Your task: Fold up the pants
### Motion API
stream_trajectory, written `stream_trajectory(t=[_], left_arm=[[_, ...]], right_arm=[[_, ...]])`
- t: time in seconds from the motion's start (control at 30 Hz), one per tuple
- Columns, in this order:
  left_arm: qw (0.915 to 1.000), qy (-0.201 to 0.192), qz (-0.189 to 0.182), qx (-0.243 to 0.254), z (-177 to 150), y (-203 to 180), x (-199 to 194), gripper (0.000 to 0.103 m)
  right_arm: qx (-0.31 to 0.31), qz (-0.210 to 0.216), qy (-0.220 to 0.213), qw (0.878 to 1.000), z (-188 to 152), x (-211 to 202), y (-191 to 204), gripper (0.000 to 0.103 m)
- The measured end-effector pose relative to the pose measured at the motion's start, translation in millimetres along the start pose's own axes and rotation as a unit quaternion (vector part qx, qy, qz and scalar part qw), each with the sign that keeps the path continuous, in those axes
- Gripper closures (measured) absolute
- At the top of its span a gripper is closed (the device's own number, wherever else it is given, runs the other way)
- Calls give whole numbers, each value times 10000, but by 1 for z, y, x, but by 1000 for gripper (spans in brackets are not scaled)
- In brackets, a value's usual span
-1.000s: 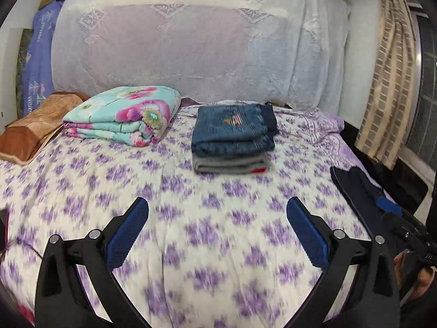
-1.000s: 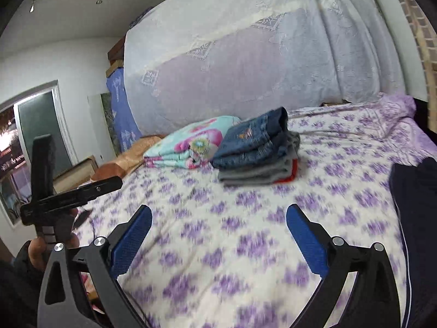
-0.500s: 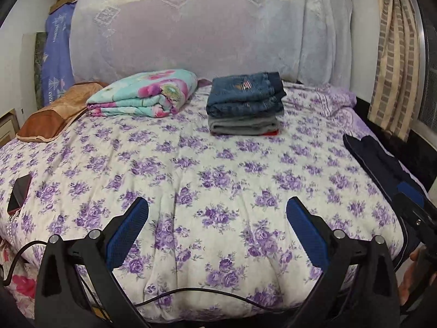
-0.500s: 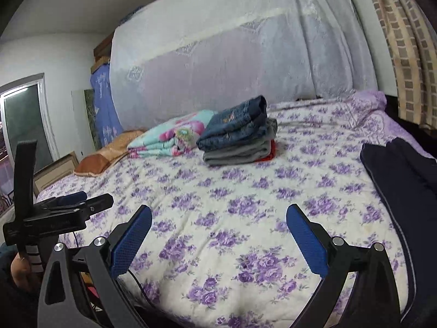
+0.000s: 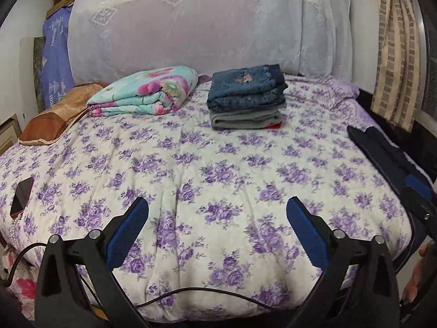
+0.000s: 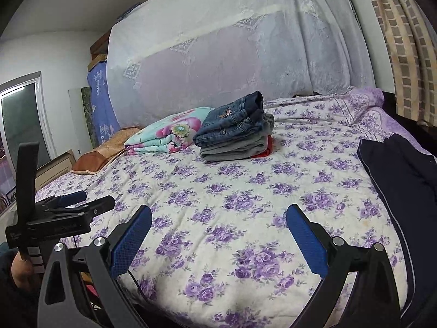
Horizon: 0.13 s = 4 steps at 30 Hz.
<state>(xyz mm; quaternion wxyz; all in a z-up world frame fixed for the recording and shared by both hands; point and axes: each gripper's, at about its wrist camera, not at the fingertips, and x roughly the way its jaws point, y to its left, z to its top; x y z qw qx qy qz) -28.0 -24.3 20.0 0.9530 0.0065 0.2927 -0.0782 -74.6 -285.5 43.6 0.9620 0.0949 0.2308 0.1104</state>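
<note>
The dark pants are cut off at the picture's edge, right of both tongs. They lie lengthwise along the bed. The left tongs and right tongs are wide open, holding nothing.

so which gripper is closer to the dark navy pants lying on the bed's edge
Right. The right gripper has the dark navy pants just off its right finger. The left gripper is near the bed's foot toward the middle, with the pants far to its right.

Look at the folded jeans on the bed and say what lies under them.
Under the folded jeans lies a folded grey garment, and beneath that a red item shows only as a sliver at the right edge. The rest of it, and anything lower, is covered.
</note>
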Motion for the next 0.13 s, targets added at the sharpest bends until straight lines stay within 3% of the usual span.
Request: stream_trajectory(t=[0.13], left_arm=[[9999,75,123,55,-3,-1,7,5]], right_arm=[[20,-23,41,10000,-1,3,-1,4]])
